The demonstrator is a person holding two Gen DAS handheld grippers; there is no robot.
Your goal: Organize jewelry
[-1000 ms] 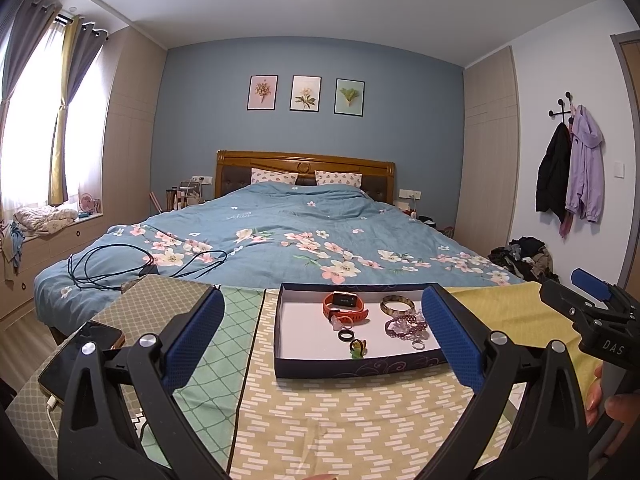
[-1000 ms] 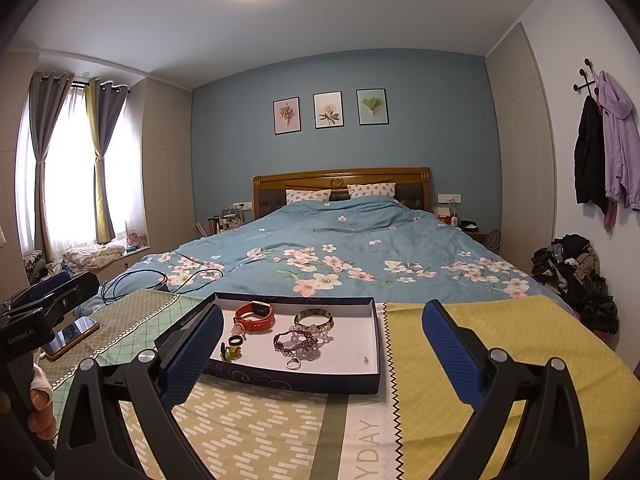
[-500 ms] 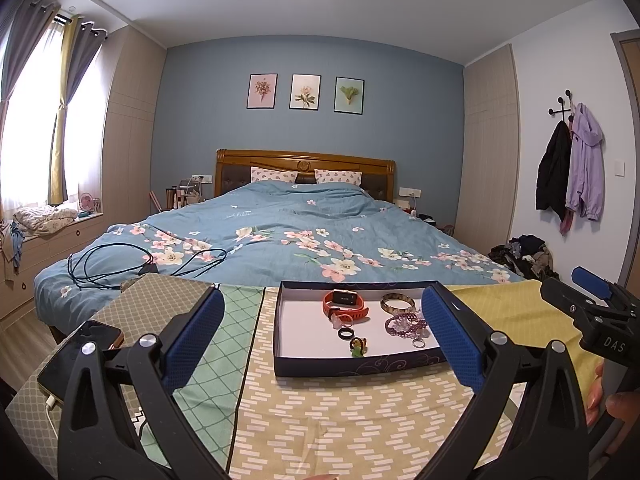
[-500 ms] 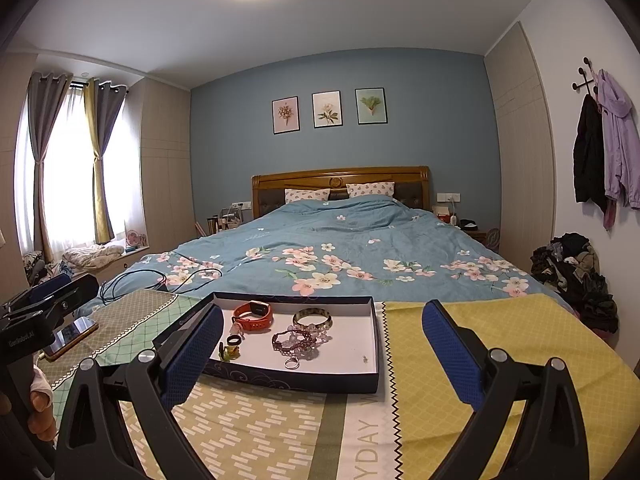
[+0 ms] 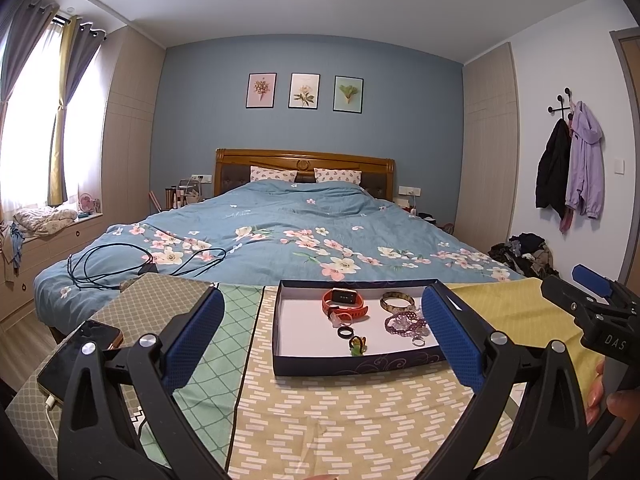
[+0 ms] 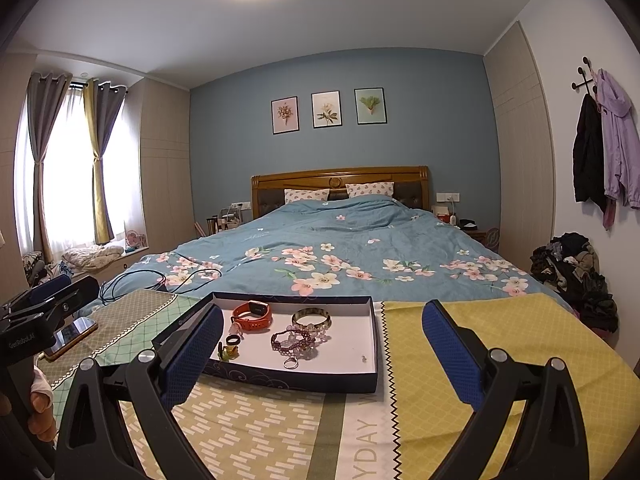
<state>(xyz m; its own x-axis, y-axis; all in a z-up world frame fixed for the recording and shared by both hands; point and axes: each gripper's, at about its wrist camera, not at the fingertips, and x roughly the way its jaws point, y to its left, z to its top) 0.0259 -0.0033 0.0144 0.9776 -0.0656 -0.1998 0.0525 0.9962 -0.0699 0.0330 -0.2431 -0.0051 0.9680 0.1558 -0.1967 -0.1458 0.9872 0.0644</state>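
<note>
Jewelry lies in an open tray (image 6: 362,336) on the patterned cloth (image 5: 340,412), ahead of both empty tongs.

The left gripper (image 5: 320,340) and right gripper (image 6: 320,350) are held wide apart, gripping nothing. Inside are counted one orange watch (image 6: 252,315), one bangle (image 6: 311,317), one beaded bracelet (image 6: 296,341), one black ring (image 6: 233,340), one silver ring (image 6: 291,363) and one green trinket (image 6: 228,354). All are judged light; the small, slippery rings are best pinched across the band, the limp bracelet lifted by one strand.
</note>
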